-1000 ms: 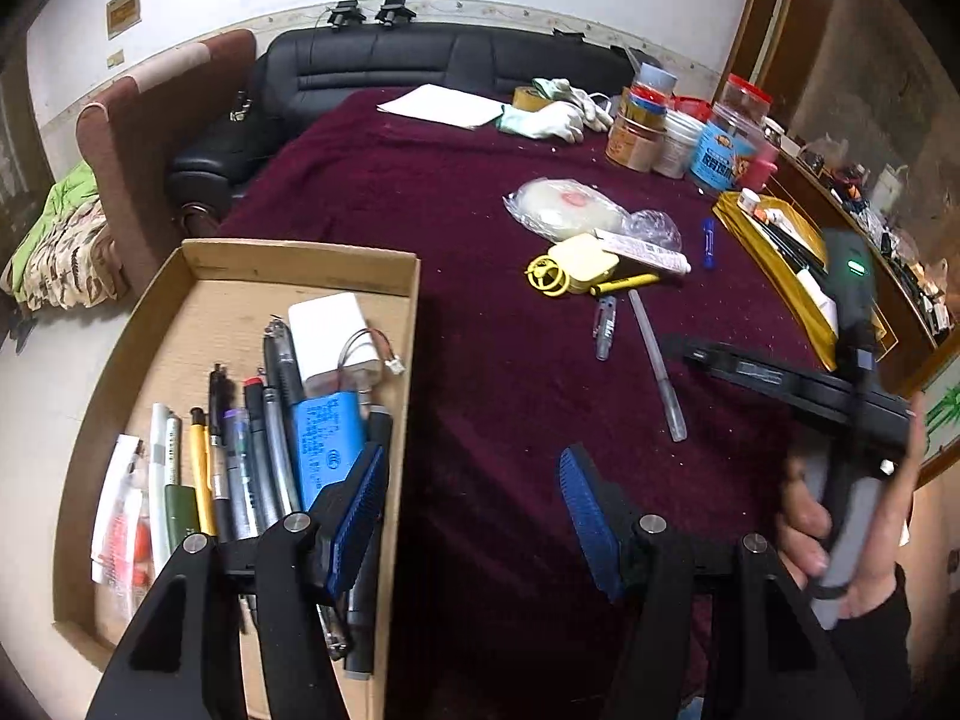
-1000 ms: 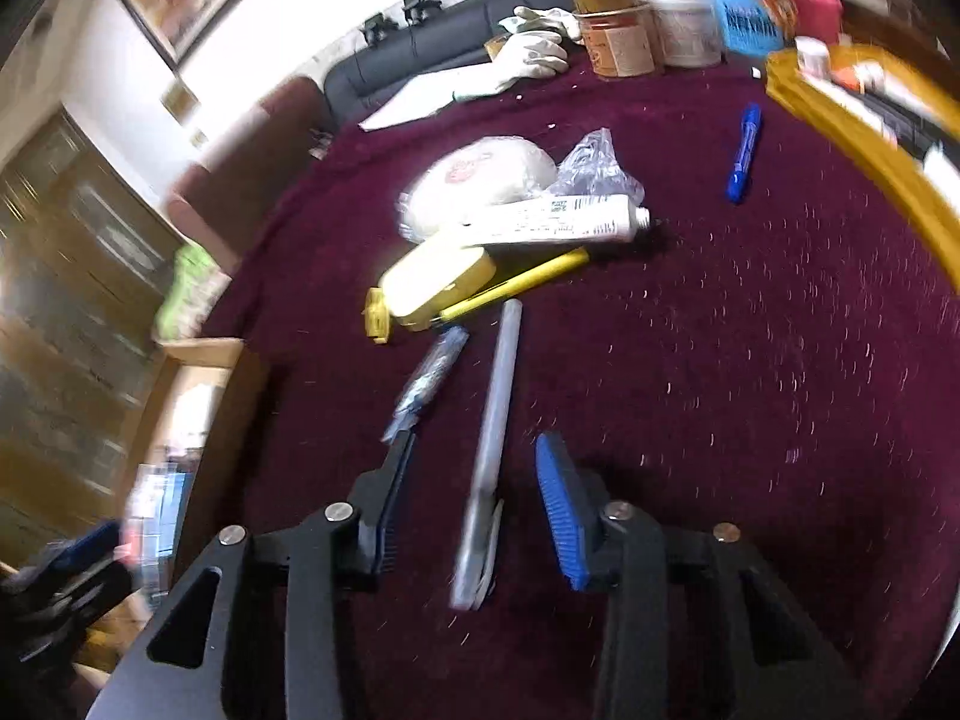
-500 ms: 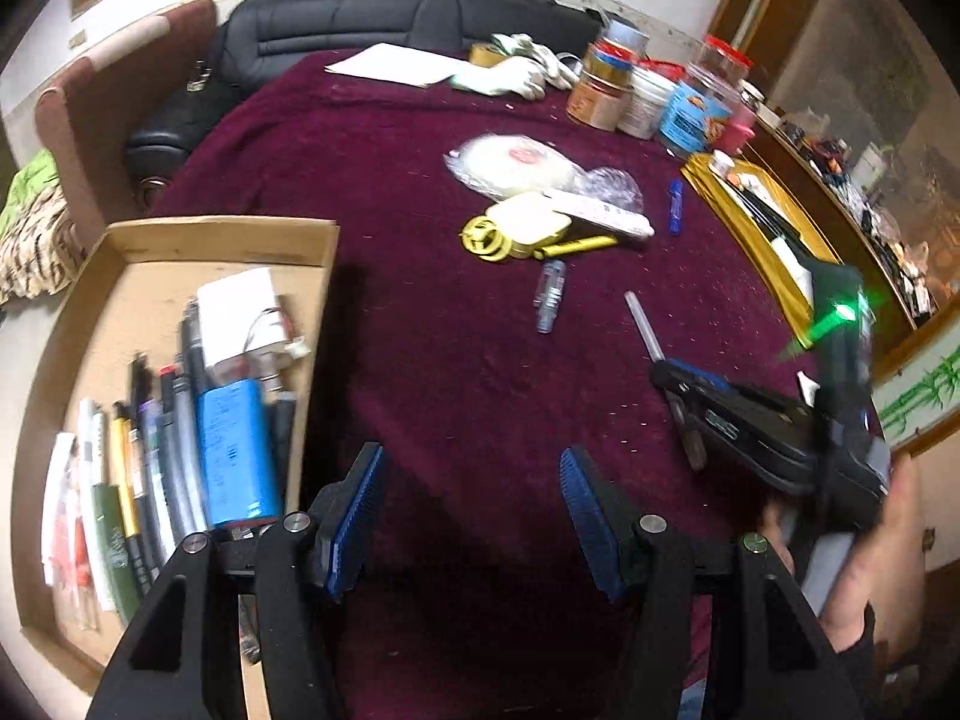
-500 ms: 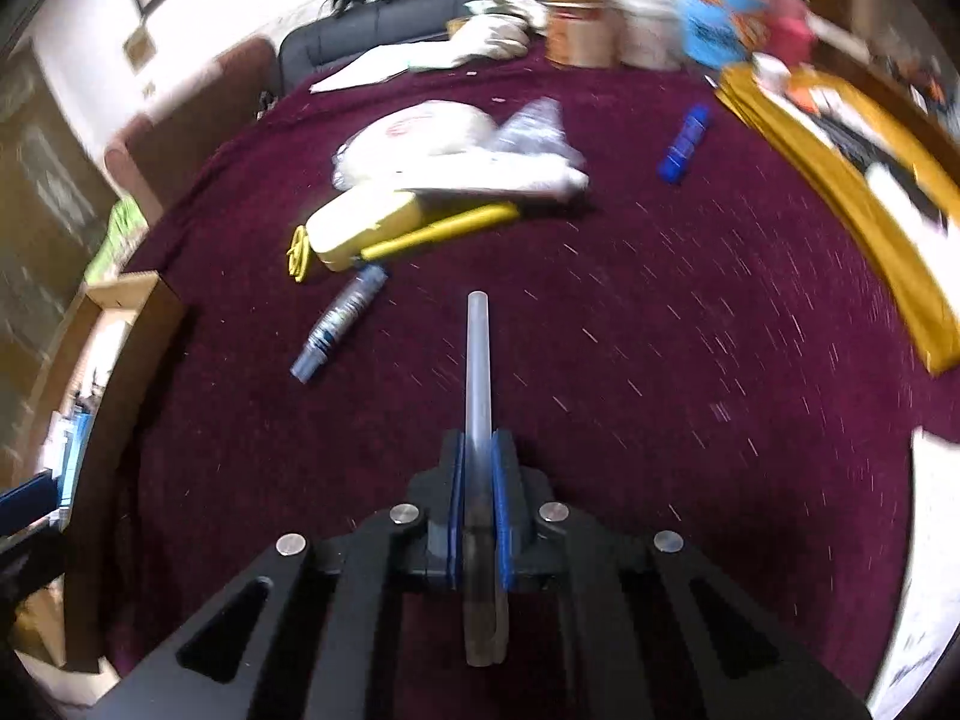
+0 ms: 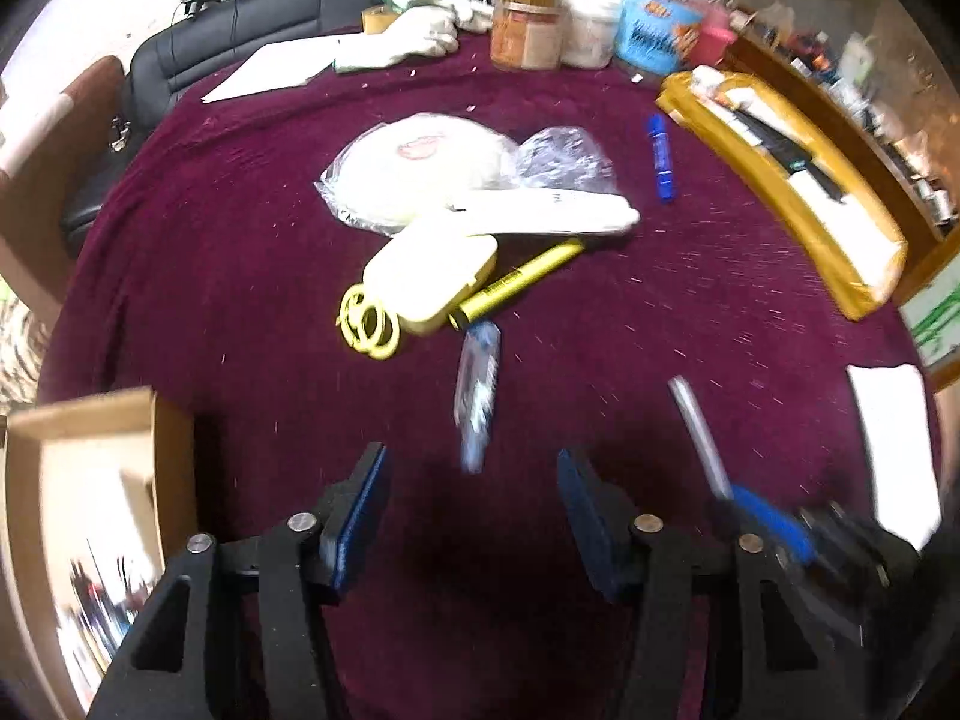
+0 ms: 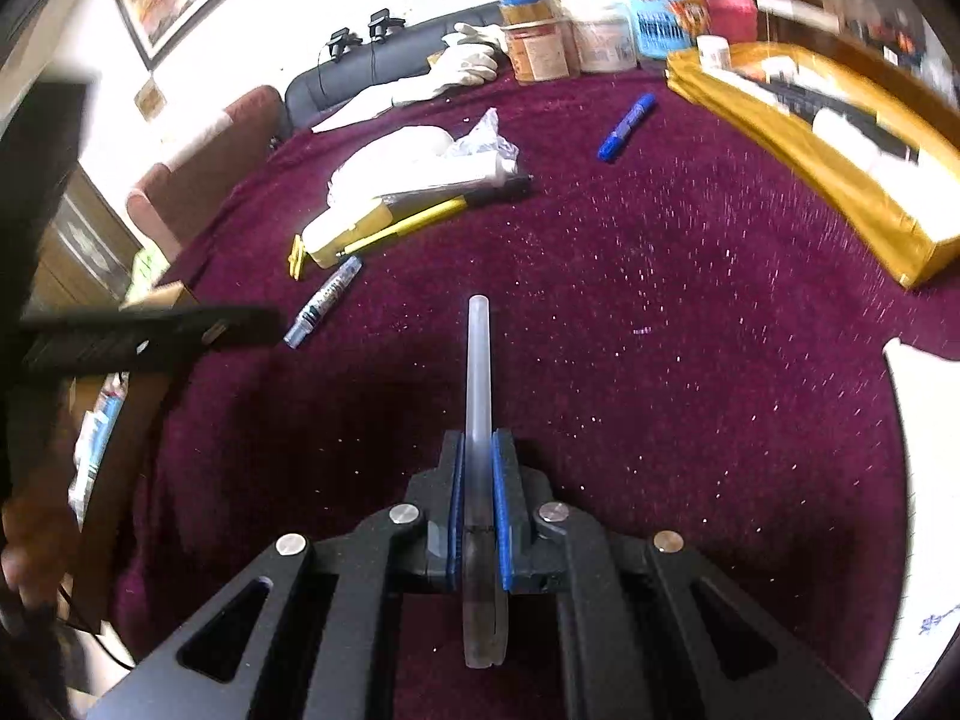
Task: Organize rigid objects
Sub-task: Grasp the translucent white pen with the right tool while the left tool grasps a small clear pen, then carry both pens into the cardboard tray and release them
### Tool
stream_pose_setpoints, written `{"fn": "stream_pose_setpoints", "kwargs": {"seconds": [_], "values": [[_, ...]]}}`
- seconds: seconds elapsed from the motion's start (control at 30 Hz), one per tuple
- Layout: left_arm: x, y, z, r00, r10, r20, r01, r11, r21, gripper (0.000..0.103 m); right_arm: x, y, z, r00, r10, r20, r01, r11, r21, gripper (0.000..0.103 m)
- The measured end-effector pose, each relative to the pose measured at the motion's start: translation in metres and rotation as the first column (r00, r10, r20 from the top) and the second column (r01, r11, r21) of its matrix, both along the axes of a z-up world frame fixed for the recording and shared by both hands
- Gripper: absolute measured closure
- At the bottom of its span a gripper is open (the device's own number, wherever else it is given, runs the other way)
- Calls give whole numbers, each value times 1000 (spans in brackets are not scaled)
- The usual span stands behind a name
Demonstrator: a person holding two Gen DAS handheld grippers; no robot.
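Observation:
My right gripper (image 6: 478, 468) is shut on a translucent grey pen (image 6: 478, 372) and holds it above the maroon tablecloth; it also shows in the left wrist view (image 5: 699, 435). My left gripper (image 5: 471, 480) is open and empty, just short of a small clear-blue pen (image 5: 478, 396) lying on the cloth; that pen shows in the right wrist view (image 6: 324, 302) too. A cardboard box (image 5: 90, 468) with several pens stands at the left. A yellow marker (image 5: 516, 282), a pale yellow case (image 5: 432, 273), a white tube (image 5: 552, 213) and a blue marker (image 5: 660, 159) lie further back.
A bagged white bundle (image 5: 420, 165) lies behind the case. Jars and tubs (image 5: 528, 30) stand at the far edge beside white gloves (image 5: 420, 30). A yellow tray (image 5: 786, 180) runs along the right. White paper (image 5: 894, 450) lies at the right edge.
My right gripper closed on the grey pen and lifted it off the cloth. My left gripper moved right and forward from the box towards the clear-blue pen, still open.

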State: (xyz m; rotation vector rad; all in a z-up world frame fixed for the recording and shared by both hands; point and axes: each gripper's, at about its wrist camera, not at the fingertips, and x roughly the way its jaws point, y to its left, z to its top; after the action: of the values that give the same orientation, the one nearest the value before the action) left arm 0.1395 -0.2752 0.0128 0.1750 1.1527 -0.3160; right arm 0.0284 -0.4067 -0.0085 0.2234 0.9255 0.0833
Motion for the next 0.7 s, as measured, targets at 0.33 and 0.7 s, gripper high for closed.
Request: {"fn": "stream_pose_setpoints", "kwargs": {"seconds": [0.33,0.7], "values": [[33,-21,-24,998,-11,-58,14,999,46,87,2,-3,-1,1000,2,2,-2,1000,7,94],[-42,7,-22,995,15,-99,-18,999,-32,89,1,2,0,1000,12,5,-12,1000,-15,94]]}}
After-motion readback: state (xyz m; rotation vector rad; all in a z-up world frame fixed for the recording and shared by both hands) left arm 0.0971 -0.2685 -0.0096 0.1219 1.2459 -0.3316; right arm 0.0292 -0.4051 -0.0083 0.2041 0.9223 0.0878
